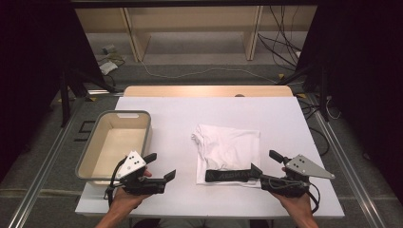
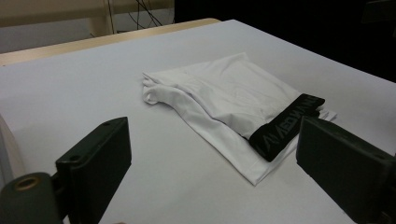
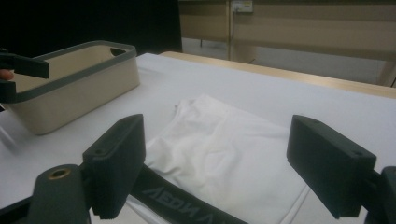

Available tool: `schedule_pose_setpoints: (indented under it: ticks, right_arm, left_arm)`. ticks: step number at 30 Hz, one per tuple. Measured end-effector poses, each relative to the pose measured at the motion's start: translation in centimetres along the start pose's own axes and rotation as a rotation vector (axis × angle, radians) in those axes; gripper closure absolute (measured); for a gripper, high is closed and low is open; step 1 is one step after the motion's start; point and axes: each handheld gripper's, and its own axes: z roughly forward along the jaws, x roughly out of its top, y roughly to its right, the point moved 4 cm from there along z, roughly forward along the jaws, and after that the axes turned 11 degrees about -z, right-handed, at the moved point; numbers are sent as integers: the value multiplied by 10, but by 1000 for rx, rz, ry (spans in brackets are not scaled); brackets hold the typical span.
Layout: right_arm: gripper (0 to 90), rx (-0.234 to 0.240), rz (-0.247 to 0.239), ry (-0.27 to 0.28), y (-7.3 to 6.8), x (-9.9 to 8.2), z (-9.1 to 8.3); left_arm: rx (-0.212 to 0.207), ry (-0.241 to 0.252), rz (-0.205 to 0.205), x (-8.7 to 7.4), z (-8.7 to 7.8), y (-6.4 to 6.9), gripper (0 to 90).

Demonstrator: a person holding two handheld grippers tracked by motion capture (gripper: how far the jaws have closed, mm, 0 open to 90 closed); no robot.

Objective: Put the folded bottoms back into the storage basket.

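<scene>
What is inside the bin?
The bin looks empty: its bare pale floor shows in the high view. The near corner is hidden behind the left tool.

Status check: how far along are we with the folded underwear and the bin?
Done: white underwear lies folded on the table, black waistband nearest the person. In hand: nothing; left gripper and right gripper are open beside it. Left, probably: lifting it into the empty bin.

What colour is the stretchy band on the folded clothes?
The band is black with grey letters, on white folded clothes. It shows best in the left gripper view.
</scene>
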Motion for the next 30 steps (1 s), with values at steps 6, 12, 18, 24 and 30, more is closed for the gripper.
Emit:
schedule_pose_setpoints:
  ticks: [6,12,18,24,30]
  right_arm:
    - [194,-7,-7,-6,0,0,0]
    - [181,-17,-10,-16,5,2,3]
    - [163,-44,-24,-30,16,2,7]
    - [165,-115,-89,-90,41,0,24]
    - [167,-120,-72,-119,57,-2,37]
  left_arm:
    - [2,-12,-1,-1,1,0,102]
    - [2,-20,-17,-1,3,0,102]
    - [3,-47,-12,-2,9,2,102]
    - [-8,-86,-41,-2,18,4,104]
    - [-48,-169,-115,-6,33,9,112]
